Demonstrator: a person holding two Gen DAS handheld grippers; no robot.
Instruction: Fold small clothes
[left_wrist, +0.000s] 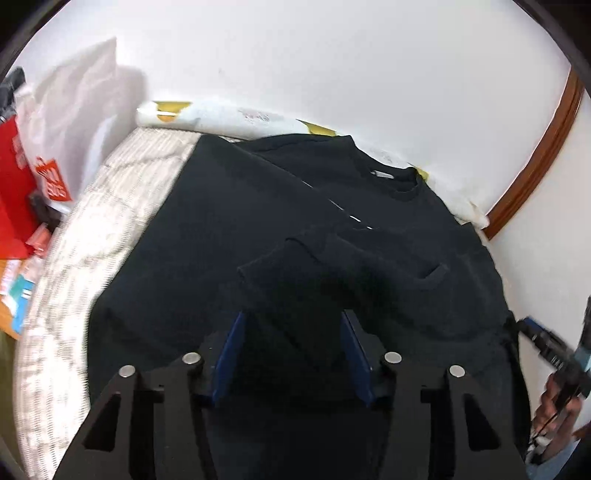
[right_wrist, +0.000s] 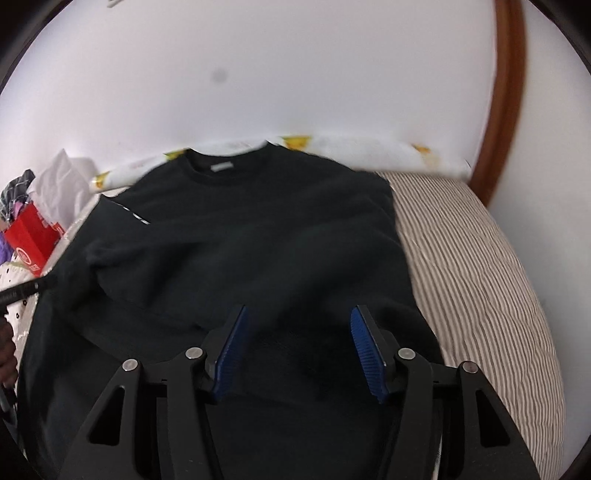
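Observation:
A black sweatshirt lies spread on a striped bed, neck toward the wall, with one sleeve folded across its body. It also shows in the right wrist view. My left gripper is open just above the lower part of the shirt, blue pads apart with black cloth between them. My right gripper is open over the shirt's hem, nothing held. The right gripper also shows at the right edge of the left wrist view.
The striped bed cover extends to the right of the shirt and also to its left. A white patterned roll lies along the wall. A red bag and white plastic bags stand at the left. Brown wooden trim runs up the wall.

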